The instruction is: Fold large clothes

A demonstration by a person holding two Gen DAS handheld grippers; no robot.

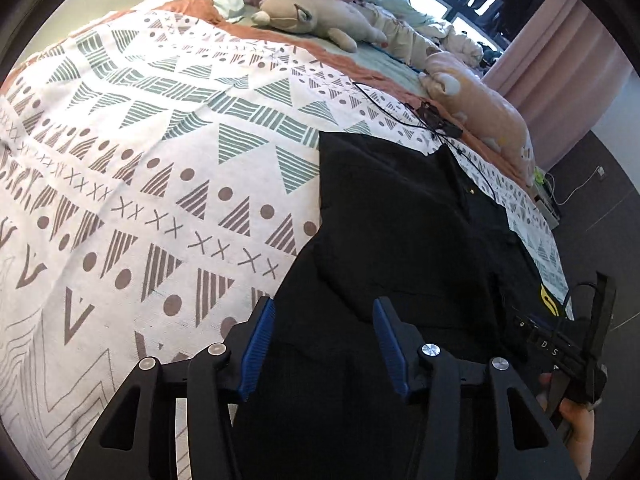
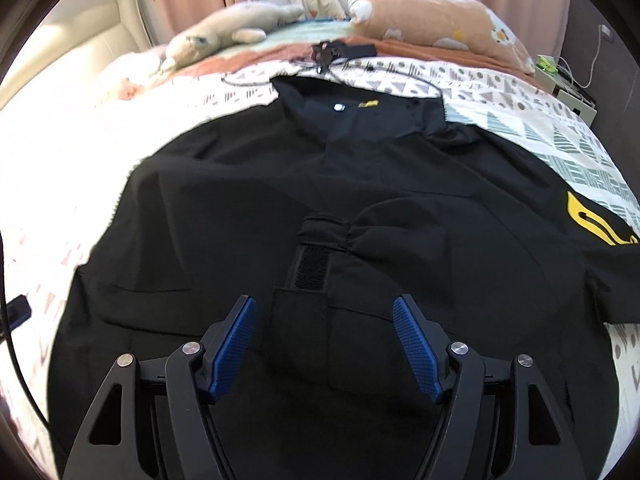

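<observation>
Black jacket (image 2: 248,184) flat on patterned bedspread (image 1: 160,140) | left gripper (image 1: 324,340) jaws spread, nothing pinched | right gripper (image 2: 326,342) jaws spread above cloth

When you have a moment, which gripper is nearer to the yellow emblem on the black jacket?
Right. In the left wrist view the right gripper sits just beside the yellow emblem, while the left gripper hovers over the black jacket toward its opposite edge.
</observation>
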